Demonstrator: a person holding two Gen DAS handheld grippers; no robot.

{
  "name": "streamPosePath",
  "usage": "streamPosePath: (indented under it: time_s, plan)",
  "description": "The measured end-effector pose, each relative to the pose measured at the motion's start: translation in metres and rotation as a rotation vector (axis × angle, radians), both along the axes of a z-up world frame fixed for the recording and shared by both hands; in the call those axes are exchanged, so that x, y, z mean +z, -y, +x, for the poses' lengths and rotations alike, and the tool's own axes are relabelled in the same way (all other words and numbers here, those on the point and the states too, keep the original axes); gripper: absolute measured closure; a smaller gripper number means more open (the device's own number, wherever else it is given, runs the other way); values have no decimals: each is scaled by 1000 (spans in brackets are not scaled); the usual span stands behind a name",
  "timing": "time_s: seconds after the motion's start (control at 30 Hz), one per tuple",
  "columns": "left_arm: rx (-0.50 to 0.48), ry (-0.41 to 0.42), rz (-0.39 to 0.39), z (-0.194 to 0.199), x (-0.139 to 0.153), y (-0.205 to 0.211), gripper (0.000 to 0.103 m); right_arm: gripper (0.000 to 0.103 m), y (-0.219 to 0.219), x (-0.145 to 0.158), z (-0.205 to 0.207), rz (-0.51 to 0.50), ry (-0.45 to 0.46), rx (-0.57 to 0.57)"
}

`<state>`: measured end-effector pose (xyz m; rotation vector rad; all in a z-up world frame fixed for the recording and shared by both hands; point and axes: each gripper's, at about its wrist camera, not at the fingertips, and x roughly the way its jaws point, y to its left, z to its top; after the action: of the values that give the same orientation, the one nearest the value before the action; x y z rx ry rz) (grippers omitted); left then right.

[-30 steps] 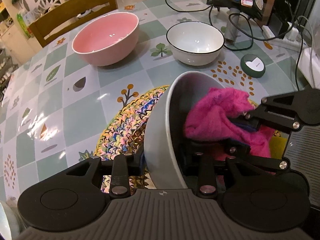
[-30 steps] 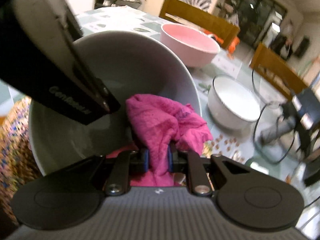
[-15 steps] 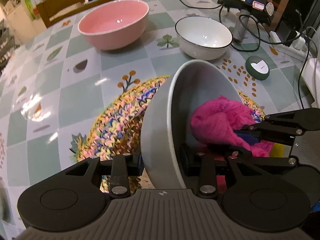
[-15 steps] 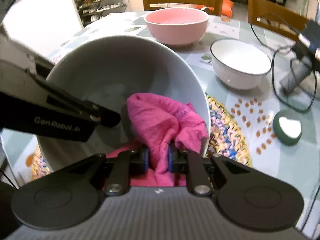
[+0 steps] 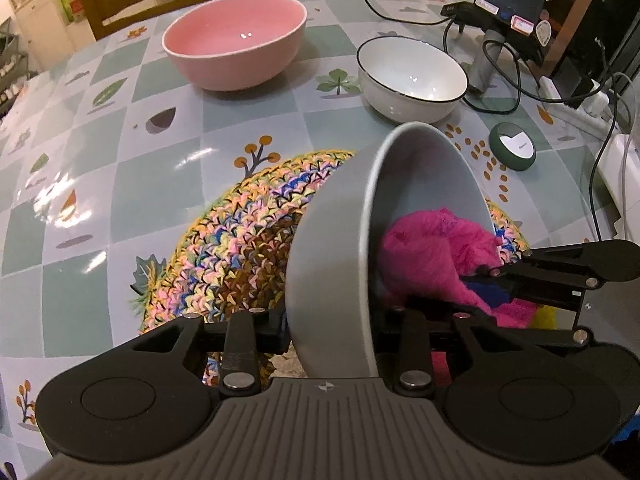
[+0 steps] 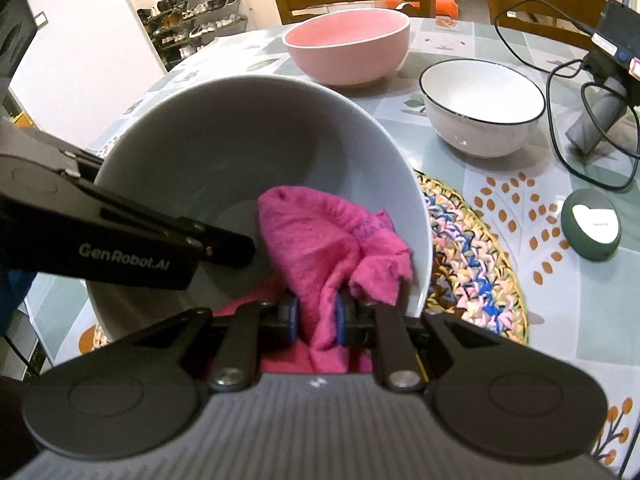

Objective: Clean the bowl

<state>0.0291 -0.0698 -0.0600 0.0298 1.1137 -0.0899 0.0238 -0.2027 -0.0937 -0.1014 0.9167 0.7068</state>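
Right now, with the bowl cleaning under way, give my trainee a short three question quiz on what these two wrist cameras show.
1. True or false: the grey bowl stands flat and upright on the woven mat.
2. Which gripper holds the pink cloth? A: left gripper. B: right gripper. C: neither.
3. Fill in: besides the grey bowl, the table carries a pink bowl and a ____ bowl with a dark rim.

Key
1. False. It is tilted on its side, its wall clamped between the left gripper's fingers.
2. B. The cloth is pinched in the right gripper and pressed inside the bowl.
3. White.
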Motion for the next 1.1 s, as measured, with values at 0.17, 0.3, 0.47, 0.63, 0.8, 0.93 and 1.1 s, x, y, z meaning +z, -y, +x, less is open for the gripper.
streamPosePath:
  time_s: [0.17,0.3,0.47,0.63,0.8,0.93,1.1]
  plan:
    - [-17,46,50,0,10,3,76,85,-6,-1,3,7,11,34]
    - [-35,76,83,3,17,5,80,86,-7,2,4,53,-5,48]
    - [-61,84,121,7,17,8,80,86,-6,3,5,103,-27,57]
    - [-68,76,121,9,15,8,79,86,-6,0,3,48,-19,61]
    - [-87,77,125,8,15,9,79,85,-6,-2,-1,-32,29,58]
    - [-109,86,143,6,15,12,79,85,-11,0,-8,-110,115,67]
    - [-118,85,144,5,16,13,79,85,-17,0,-16,-197,251,85]
